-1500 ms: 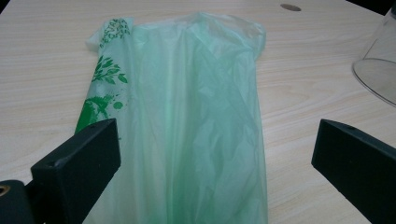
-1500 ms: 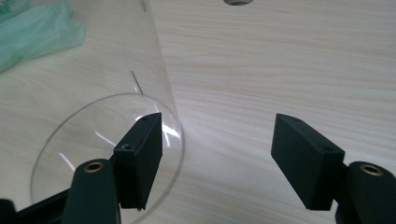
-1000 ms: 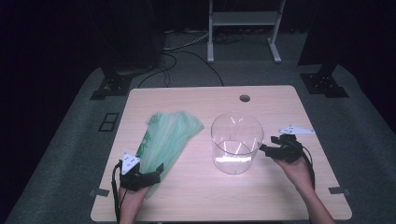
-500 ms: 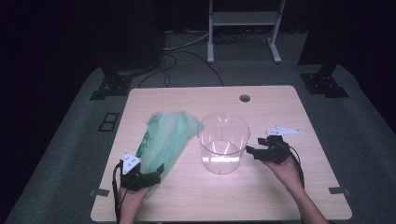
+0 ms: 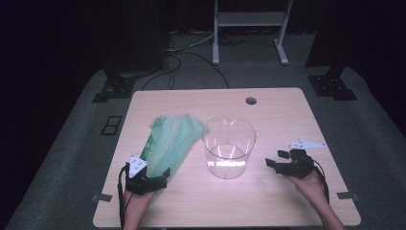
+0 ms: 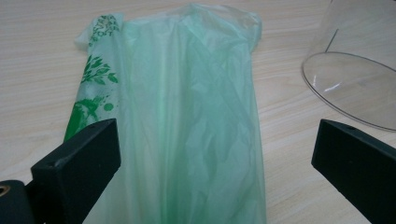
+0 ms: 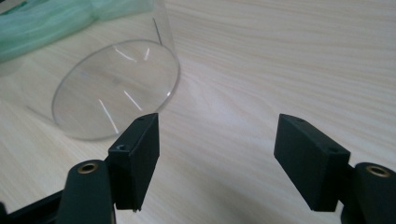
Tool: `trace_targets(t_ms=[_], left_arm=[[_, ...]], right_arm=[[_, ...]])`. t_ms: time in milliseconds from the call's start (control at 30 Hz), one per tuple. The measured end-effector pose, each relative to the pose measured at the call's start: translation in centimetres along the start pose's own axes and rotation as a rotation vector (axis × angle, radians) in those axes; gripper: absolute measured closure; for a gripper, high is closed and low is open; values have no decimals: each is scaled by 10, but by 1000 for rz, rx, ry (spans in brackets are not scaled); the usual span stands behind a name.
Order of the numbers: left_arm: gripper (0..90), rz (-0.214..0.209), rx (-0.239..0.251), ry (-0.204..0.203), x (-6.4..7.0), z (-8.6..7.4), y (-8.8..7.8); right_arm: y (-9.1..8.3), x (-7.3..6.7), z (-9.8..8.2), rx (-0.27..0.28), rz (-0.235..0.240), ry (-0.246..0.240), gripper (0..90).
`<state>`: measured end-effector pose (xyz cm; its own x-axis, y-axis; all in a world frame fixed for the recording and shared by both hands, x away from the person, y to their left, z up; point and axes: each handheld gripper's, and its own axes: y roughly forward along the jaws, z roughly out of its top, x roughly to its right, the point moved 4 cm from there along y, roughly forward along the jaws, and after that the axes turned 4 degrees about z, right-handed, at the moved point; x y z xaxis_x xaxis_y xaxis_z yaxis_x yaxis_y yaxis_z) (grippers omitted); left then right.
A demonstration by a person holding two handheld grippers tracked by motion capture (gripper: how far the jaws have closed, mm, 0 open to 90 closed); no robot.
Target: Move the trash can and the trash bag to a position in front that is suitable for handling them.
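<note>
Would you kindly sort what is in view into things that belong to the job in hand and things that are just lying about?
In the job:
- pale green thin plastic bag, between the open left gripper jaws
- clear round plastic container, beside the open right gripper

Lying about:
- white metal stand on the floor beyond the wooden table
- black cables on the floor

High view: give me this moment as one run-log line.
left gripper: open, at green bag | right gripper: open, right of clear tub, apart | tub upright on table
</note>
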<state>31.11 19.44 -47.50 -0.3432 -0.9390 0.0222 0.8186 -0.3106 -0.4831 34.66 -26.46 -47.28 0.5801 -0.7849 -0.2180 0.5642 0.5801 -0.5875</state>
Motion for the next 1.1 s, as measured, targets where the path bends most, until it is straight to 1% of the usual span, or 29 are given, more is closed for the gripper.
trace_targets(t_ms=[67, 100, 200, 233, 300, 333, 400, 433, 467, 533, 600, 733, 767, 800, 833, 900, 933, 1000, 1100], left_arm=[[33, -11, -15, 13, 0, 1, 3], [34, -15, -20, 14, 0, 2, 5], [51, -25, -63, 32, 0, 3, 13], [53, -30, -85, 40, 0, 3, 17], [106, -54, -131, 56, -1, 4, 26], [112, -53, -146, 58, -2, 3, 29], [131, -65, -177, 64, -4, 3, 36], [147, -62, -190, 71, -5, 3, 39], [192, -62, -195, 75, -6, 3, 41], [252, -55, -220, 104, -8, 2, 44], [356, -49, -236, 121, -9, 0, 45], [614, -58, -250, 160, -9, -2, 41], [666, -70, -257, 172, -9, -2, 39], [717, -75, -260, 175, -9, -1, 38], [751, -81, -265, 183, -9, -1, 36], [792, -107, -271, 190, -10, -1, 31], [794, -111, -275, 193, -10, -2, 29], [799, -133, -282, 195, -12, -3, 22], [799, -149, -296, 201, -16, -7, 10]], right_arm=[[-5, 3, -5, 1, -3, -4, 305], [-9, 5, -8, 3, -3, 0, 306], [-14, 8, -14, 10, 0, 9, 305], [-15, 9, -15, 9, 1, 7, 306], [-17, 10, -18, 8, 4, 8, 306], [-17, 10, -19, 6, 5, 7, 306], [-18, 10, -20, 6, 6, 6, 306], [-18, 11, -20, 6, 7, 9, 306], [-18, 11, -20, 6, 7, 11, 306], [-18, 12, -21, 8, 9, 12, 306], [-18, 12, -22, 9, 8, 12, 306], [-19, 12, -24, 5, 11, 16, 306], [-19, 12, -24, 3, 12, 17, 306], [-19, 12, -25, 5, 13, 15, 306], [-19, 12, -25, 5, 14, 14, 306], [-19, 11, -25, 5, 16, 14, 306], [-19, 11, -25, 6, 17, 12, 306], [-20, 10, -25, 8, 17, 13, 306], [-20, 9, -25, 4, 18, 17, 306]])
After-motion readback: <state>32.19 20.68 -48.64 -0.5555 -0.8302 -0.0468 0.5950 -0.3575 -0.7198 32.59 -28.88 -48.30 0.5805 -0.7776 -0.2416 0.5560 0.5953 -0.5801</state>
